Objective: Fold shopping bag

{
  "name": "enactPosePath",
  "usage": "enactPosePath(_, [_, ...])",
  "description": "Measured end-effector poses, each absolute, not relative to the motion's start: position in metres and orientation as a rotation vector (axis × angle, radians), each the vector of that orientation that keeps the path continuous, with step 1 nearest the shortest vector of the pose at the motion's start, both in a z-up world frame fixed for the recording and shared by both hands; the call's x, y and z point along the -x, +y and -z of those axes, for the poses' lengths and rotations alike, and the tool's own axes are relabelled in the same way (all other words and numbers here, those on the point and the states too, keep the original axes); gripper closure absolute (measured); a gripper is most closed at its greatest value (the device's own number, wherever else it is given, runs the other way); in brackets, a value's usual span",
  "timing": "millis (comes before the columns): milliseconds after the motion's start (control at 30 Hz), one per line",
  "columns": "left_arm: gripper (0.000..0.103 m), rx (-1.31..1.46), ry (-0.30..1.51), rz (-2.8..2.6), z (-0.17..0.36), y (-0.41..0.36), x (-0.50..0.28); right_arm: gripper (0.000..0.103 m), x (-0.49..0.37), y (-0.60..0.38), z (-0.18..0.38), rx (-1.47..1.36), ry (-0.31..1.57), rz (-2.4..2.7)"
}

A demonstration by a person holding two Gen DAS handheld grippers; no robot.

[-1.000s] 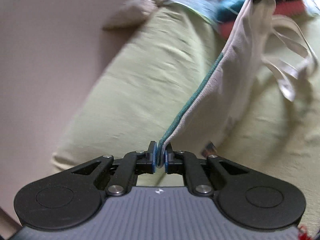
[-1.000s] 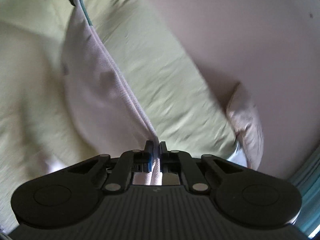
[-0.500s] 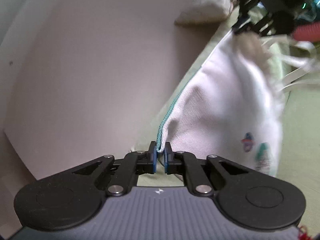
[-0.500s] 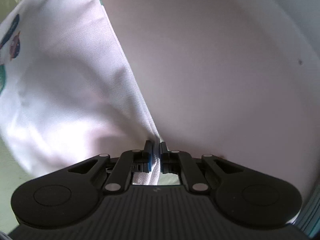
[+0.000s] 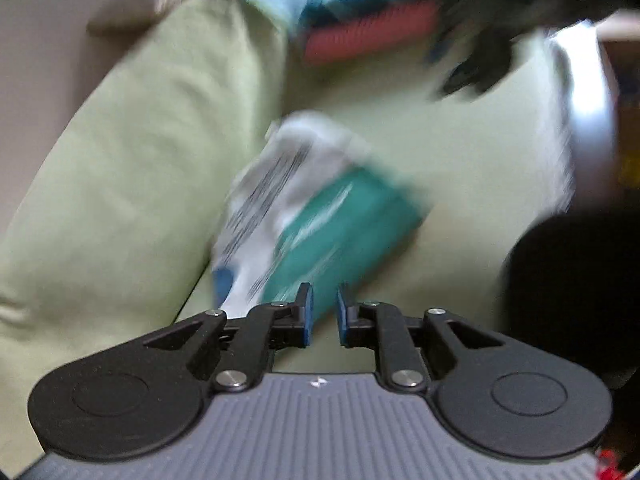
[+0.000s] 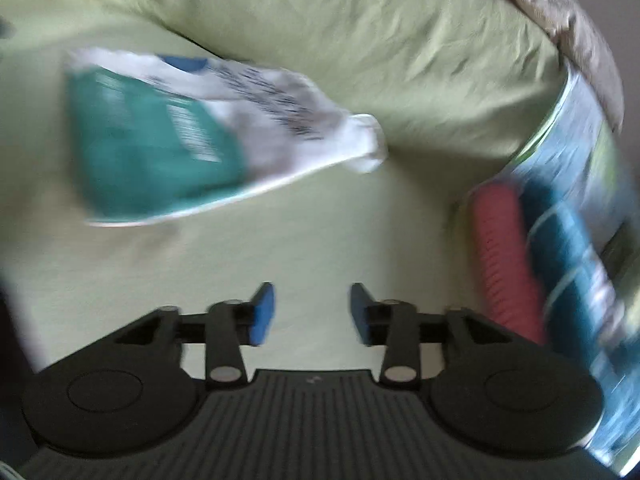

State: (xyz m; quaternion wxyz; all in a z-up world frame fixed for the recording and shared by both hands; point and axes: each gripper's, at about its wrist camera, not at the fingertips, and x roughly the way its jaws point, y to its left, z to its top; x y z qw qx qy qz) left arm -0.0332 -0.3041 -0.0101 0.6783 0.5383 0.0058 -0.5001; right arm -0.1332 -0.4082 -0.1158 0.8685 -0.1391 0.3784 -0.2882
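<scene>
Shopping bag (image 5: 320, 216) lies bunched, white and teal, on the green bedsheet (image 5: 132, 152), just ahead of the left tongs (image 5: 322, 314), whose jaws stand slightly apart with nothing between them. Only the left view catches the right tongs (image 5: 476, 68) as a dark blur far ahead to the right. The right view shows the bag (image 6: 180, 136) ahead and left of the right tongs (image 6: 312, 312), spread wide and empty, with a red and blue bundle (image 6: 536, 264) to their right. Half a second ago both tongs clamped the bag's edge, holding it up; now it is released and down.
</scene>
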Motion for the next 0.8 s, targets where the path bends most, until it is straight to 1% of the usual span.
enactPosePath(33, [0.063, -1.271, -0.013, 1.07, 0.021, -0.298, 0.019, 0.063, 0.132, -0.39, 0.119, 0.289, 0.779, 0.576])
enactPosePath(67, [0.061, -1.34, -0.055, 1.018, 0.033, -0.295, 0.003, 0.062, 0.125, -0.375, 0.121, 0.312, 0.77, 0.544])
enactPosePath(167, [0.06, -1.495, -0.152, 0.945, 0.067, -0.281, -0.043, 0.057, 0.09, -0.34, 0.126, 0.435, 0.766, 0.443])
enactPosePath(267, [0.06, -1.583, -0.184, 0.924, 0.09, -0.278, -0.069, 0.056, 0.054, -0.322, 0.137, 0.557, 0.797, 0.381])
enactPosePath(400, [0.06, -1.674, -0.243, 0.931, 0.126, -0.275, -0.093, 0.057, 0.033, -0.316, 0.16, 0.676, 0.875, 0.361])
enactPosePath(467, [0.06, -1.696, -0.237, 0.96, 0.138, -0.281, -0.1, 0.058, 0.031, -0.314, 0.165, 0.724, 0.856, 0.366])
enactPosePath(500, [0.069, -1.722, -0.255, 0.965, 0.144, -0.284, -0.103, 0.058, 0.027, -0.316, 0.168, 0.741, 0.846, 0.38])
enactPosePath(533, [0.085, -1.753, -0.286, 0.967, 0.15, -0.286, -0.106, 0.059, 0.025, -0.318, 0.169, 0.757, 0.841, 0.396])
enactPosePath(567, [0.099, -1.772, -0.292, 0.973, 0.154, -0.29, -0.108, 0.07, 0.023, -0.321, 0.171, 0.772, 0.841, 0.404])
enactPosePath(600, [0.103, -1.778, -0.274, 0.983, 0.154, -0.295, -0.109, 0.099, 0.016, -0.328, 0.174, 0.782, 0.86, 0.407])
enactPosePath(667, [0.103, -1.772, -0.228, 1.007, 0.153, -0.306, -0.112, 0.101, 0.014, -0.341, 0.174, 0.771, 0.878, 0.409])
enactPosePath(800, [0.103, -1.583, -0.072, 1.128, 0.118, -0.309, -0.097, 0.101, 0.035, -0.365, 0.15, 0.764, 0.85, 0.504])
